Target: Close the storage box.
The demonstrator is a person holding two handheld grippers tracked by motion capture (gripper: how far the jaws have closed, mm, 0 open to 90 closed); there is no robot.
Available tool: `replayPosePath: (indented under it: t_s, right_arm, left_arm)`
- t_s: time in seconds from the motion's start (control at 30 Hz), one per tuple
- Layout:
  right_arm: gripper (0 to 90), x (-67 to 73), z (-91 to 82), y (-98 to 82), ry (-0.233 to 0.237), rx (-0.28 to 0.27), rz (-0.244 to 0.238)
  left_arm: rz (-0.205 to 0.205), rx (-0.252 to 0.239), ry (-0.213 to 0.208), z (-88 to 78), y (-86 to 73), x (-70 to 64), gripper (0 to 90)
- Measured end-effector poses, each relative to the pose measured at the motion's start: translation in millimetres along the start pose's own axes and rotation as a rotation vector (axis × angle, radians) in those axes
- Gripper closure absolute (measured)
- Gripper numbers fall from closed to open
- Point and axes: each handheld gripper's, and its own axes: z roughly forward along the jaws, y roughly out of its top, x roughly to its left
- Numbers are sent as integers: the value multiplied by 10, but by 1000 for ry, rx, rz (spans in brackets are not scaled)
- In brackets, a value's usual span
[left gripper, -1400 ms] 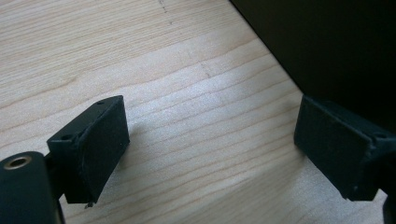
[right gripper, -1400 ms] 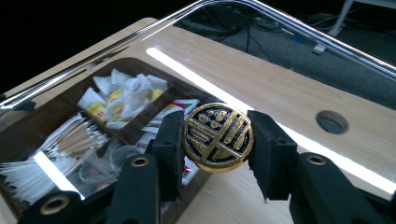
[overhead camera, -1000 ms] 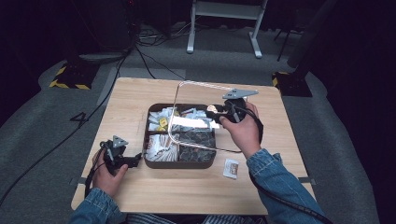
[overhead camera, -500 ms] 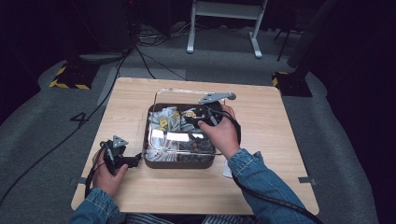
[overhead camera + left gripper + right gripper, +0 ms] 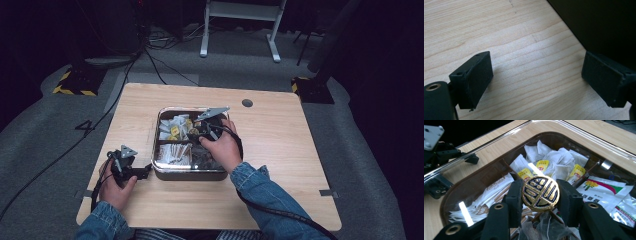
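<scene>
On the left, the left claw [image 5: 145, 171] rests on the counter [image 5: 280, 150] just beside the box [image 5: 186, 175], its jaws standing wide with nothing but bare wood between them. In the middle sits the box, split into compartments: tea bags [image 5: 554, 160] at the back, paper sachets [image 5: 489, 197] in front. Over it hangs a clear lid [image 5: 499, 142]. The right claw [image 5: 540, 195] grips the lid by its round gold knob [image 5: 540, 193], one pad on each side.

The step in hand looks like putting the lid on the box. The rim seems not yet seated all round, so the next move calls for lining the lid's edge up with the box wall, lowering it level, then letting the knob go.
</scene>
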Motion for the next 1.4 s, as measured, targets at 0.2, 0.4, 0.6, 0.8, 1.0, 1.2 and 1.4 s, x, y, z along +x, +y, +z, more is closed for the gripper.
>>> replayPosePath:
  t_s: [0.2, 0.4, 0.6, 0.8, 1.0, 1.2, 1.4]
  right_arm:
    - [588, -27, 104, -61, -16, 17, -2]
    - [588, -84, 172, -106, -29, 16, 7]
    - [588, -98, 239, -136, -32, 22, 7]
    - [588, -92, 283, -144, -29, 24, -2]
    - [588, -99, 304, -166, -28, 27, 5]
    - [588, -102, 302, -174, -25, 26, 4]
    - [587, -95, 303, -185, -28, 25, 3]
  left_arm:
    - [0, 0, 0, 0, 0, 0, 103]
    - [0, 0, 0, 0, 0, 0, 103]
    - [0, 0, 0, 0, 0, 0, 103]
    - [0, 0, 0, 0, 0, 0, 104]
    - [0, 0, 0, 0, 0, 0, 104]
    - [0, 0, 0, 0, 0, 0, 103]
    - [0, 0, 0, 0, 0, 0, 103]
